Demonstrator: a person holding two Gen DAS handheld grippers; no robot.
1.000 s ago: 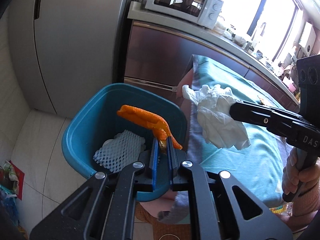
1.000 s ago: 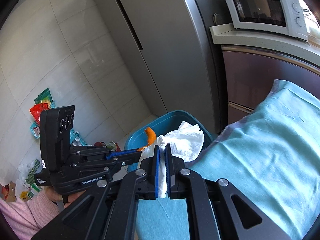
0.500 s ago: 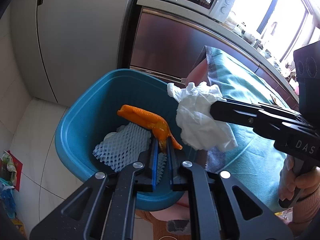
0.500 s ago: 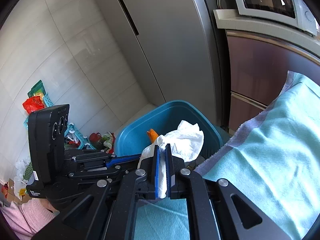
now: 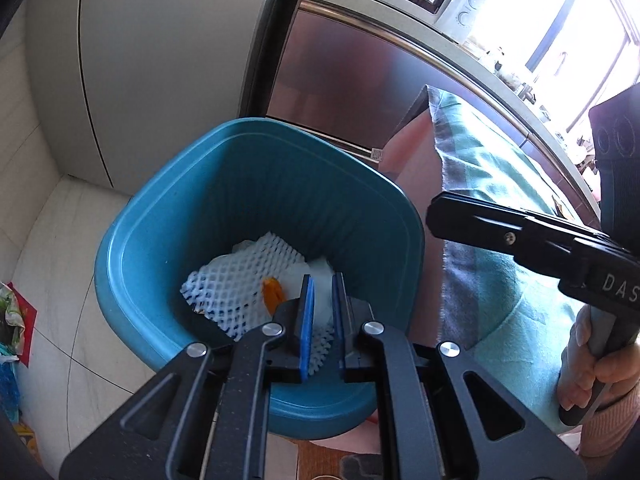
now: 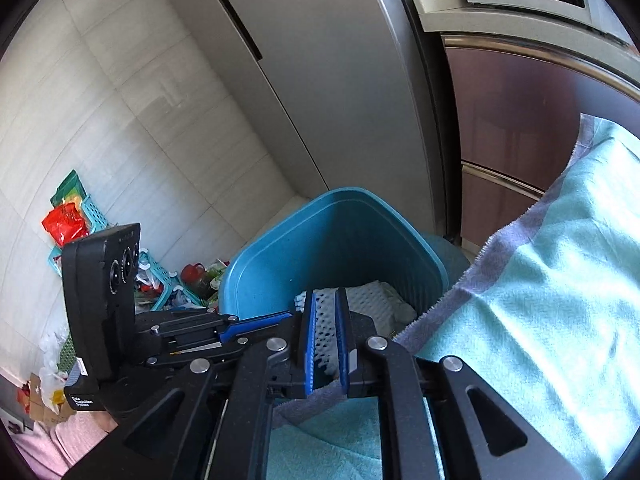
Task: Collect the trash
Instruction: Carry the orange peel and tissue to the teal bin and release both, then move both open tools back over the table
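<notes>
I hold both grippers over the teal plastic waste bin (image 5: 168, 216). My left gripper (image 5: 322, 312) has its blue pads parted by a narrow gap with nothing between them. My right gripper (image 6: 325, 320) is opening, its jaws empty too. Inside the bin lie 1 white foam fruit net (image 5: 236, 280), an orange peel scrap (image 5: 271, 298) on it, and a crumpled white tissue (image 5: 318, 270) beside them. A turquoise towel (image 6: 560, 280) covers the surface just beside the bin.

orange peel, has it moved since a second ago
Yes. The orange peel was pinched in the left hand-held gripper above the blue bin's rim; now it lies down inside the bin on the white foam net, free of the gripper.
</notes>
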